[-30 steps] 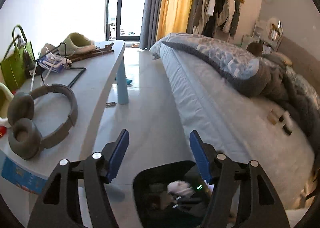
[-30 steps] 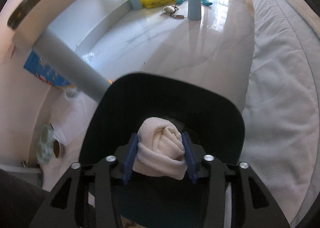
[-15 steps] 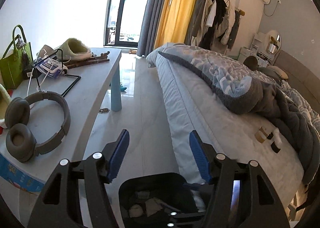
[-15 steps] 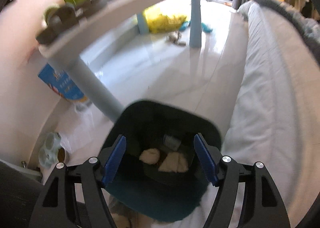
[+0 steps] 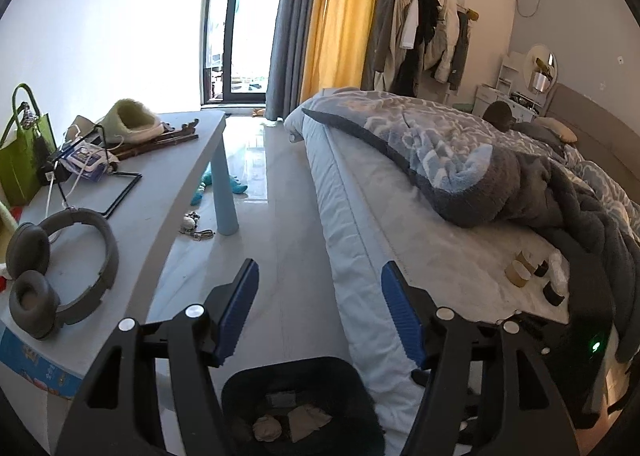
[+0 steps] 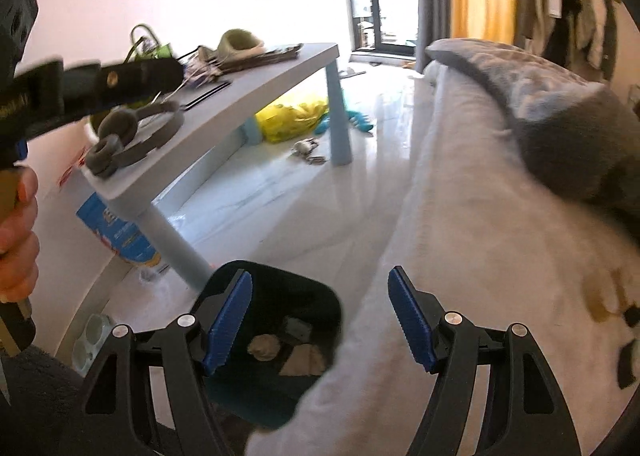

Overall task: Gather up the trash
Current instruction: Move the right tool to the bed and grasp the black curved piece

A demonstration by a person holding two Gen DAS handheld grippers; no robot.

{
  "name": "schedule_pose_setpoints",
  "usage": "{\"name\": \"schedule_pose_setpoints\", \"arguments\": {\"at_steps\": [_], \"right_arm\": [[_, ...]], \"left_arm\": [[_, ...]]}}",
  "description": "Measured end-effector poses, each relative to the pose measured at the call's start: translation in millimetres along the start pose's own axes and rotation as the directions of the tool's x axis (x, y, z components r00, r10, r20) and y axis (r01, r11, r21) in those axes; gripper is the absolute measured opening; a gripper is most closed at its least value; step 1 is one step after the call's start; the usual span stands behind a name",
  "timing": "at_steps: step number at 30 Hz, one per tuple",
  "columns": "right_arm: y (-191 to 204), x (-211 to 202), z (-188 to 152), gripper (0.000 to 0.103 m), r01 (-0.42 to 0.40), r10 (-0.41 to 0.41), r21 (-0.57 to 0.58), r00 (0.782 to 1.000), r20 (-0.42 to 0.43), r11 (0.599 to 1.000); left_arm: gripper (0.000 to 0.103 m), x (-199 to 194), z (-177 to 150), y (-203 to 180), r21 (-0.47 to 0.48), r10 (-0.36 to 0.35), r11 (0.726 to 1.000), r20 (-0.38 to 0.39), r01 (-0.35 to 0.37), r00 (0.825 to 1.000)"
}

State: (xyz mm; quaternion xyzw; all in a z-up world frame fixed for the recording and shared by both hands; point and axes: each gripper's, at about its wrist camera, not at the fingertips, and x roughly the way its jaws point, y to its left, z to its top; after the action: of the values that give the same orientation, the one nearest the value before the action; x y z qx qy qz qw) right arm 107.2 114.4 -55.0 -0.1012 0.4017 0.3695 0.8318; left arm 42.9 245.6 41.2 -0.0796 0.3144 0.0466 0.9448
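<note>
A glossy pale tiled floor (image 5: 276, 224) runs between a grey table (image 5: 160, 192) on round light-blue legs at 9 o'clock and a white-sheeted bed (image 5: 420, 240) at 3 o'clock, its plush blue-grey blanket (image 5: 452, 152) heaped at 2 o'clock. At 6 o'clock a black, rounded-square trash bin (image 5: 352, 380) stands on the floor against the mattress edge, holding a crumpled whitish tissue wad (image 6: 263, 347) and flat paper scraps. Both the left gripper (image 5: 318, 316) and right gripper (image 6: 320, 320) hover above the bin, angled forward across the room, ribbed blue pads spread wide and gripping nothing, while padded grey headphones (image 5: 48, 268) lie on the tabletop at 9 o'clock.
</note>
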Motion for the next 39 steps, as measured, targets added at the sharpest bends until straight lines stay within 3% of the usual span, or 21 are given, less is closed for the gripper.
{"name": "schedule_pose_setpoints", "arguments": {"at_steps": [17, 24, 29, 39], "right_arm": [[-130.3, -71.6, -31.6, 0.072, 0.139, -0.148, 0.127, 0.987, 0.07, 0.982], [-195.9, -96.5, -51.9, 0.072, 0.189, -0.213, 0.227, 0.973, 0.084, 0.955], [-217.0, -97.3, -69.4, 0.063, 0.185, -0.206, 0.25, 0.977, 0.063, 0.951], [-241.9, -80.8, -94.5, 0.047, 0.176, -0.178, 0.245, 0.984, -0.014, 0.953]], "left_arm": [[0.085, 40.4, 6.4, -98.9, 0.053, -0.098, 0.994, -0.023, 0.099, 0.995], [0.09, 66.5, 2.6, -130.7, 0.021, -0.194, 0.981, -0.052, 0.195, 0.98], [0.094, 77.3, 2.4, -158.0, 0.018, -0.264, 0.964, -0.062, 0.266, 0.963], [0.095, 105.5, -2.8, -196.0, 0.056, -0.274, 0.958, -0.113, 0.282, 0.955]]}}
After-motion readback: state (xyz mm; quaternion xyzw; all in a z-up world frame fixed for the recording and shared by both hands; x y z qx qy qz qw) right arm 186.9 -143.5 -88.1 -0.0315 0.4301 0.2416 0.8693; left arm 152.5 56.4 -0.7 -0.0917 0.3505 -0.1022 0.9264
